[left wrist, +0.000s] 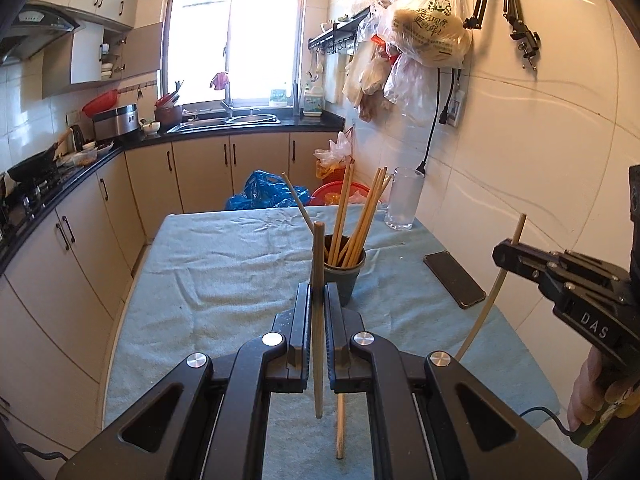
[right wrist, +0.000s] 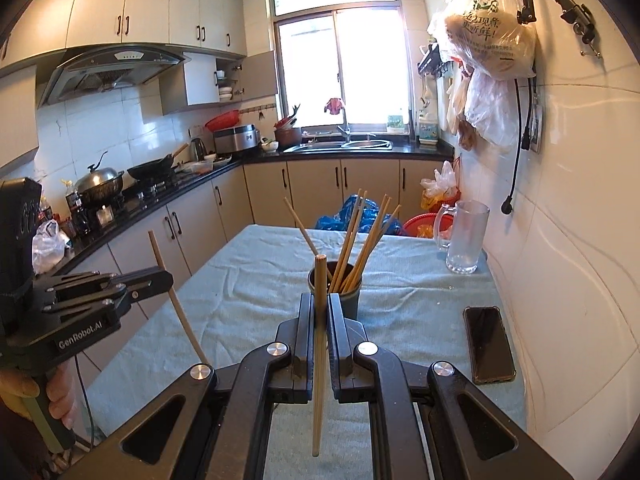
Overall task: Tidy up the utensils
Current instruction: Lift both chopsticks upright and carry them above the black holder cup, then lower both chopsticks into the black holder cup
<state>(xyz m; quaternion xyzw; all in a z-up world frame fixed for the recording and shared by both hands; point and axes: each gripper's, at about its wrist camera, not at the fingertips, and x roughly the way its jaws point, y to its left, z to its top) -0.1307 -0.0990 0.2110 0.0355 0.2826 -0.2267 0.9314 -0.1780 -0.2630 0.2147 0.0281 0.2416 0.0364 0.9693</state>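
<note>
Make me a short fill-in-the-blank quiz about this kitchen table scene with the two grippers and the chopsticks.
1. Each gripper, left gripper and right gripper, is shut on one wooden ____.
2. The dark round cup already holds several ____.
3. The black smartphone lies flat on the ____ cloth.
4. The clear glass mug stands near the ____ wall.

Missing words: chopstick; chopsticks; light blue; white tiled

My left gripper [left wrist: 317, 294] is black with round silver screws. My right gripper [left wrist: 505, 251] is black too, with white letters "DAS", a green handle and a black cable.
</note>
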